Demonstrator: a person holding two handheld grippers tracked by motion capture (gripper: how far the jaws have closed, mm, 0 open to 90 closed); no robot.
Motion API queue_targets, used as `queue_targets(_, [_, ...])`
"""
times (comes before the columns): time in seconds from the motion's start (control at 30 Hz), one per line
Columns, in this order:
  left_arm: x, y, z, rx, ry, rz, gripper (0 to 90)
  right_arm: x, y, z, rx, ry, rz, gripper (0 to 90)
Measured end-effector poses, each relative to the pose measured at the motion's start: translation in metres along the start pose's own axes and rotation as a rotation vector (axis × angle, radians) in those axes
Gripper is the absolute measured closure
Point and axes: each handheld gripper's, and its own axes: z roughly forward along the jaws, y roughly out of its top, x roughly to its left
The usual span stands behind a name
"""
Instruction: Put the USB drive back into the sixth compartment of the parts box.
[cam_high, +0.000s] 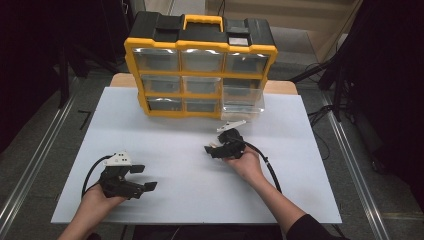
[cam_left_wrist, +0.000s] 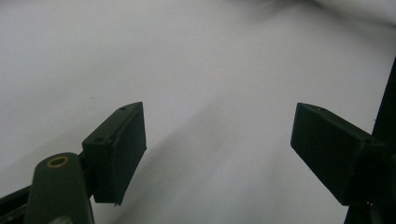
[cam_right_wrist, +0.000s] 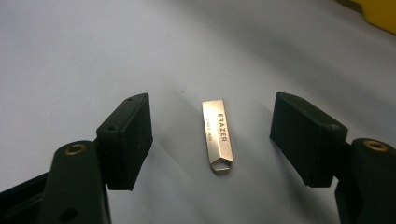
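White board (cam_high: 190, 200) covers the table, and nearest the person the left gripper (cam_high: 141, 178) rests low on it, jaws spread wide with nothing between them; its own view confirms bare board between the black pads (cam_left_wrist: 119, 154). Farther along the board, toward the organiser, the right gripper (cam_high: 215, 149) is held palm-up, jaws also released. Its own view reveals what the high view cannot resolve: a small silver USB stick (cam_right_wrist: 217, 135) lying flat on the board between the parted pads (cam_right_wrist: 128, 140), touching neither, lettered "ERAZER". Beyond stands a yellow-and-black drawer organiser (cam_high: 200, 70) at the board's far edge; its drawer contents are too dim to tell.
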Motion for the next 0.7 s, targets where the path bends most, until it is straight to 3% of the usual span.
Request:
queue_targets(0.2, [0.0, 0.0, 0.0, -0.002, 0.001, -0.001, 19.2, 0.0, -0.003, 0.0, -0.017, -0.045, -0.045, 37.5])
queue_targets(0.4, [-0.001, 0.0, 0.0, 0.001, -0.001, 0.002, 19.2, 0.001, -0.006, -0.001, -0.037, -0.07, -0.042, 45.6])
queue_targets(0.47, [0.0, 0.0, 0.0, -0.002, -0.003, 0.002, 19.2, 0.002, -0.007, -0.001, -0.038, -0.092, -0.06, 49.7])
queue_targets(0.7, [-0.001, 0.0, 0.001, -0.002, -0.004, 0.002, 19.2, -0.001, -0.011, -0.002, -0.067, -0.087, -0.053, 65.8])
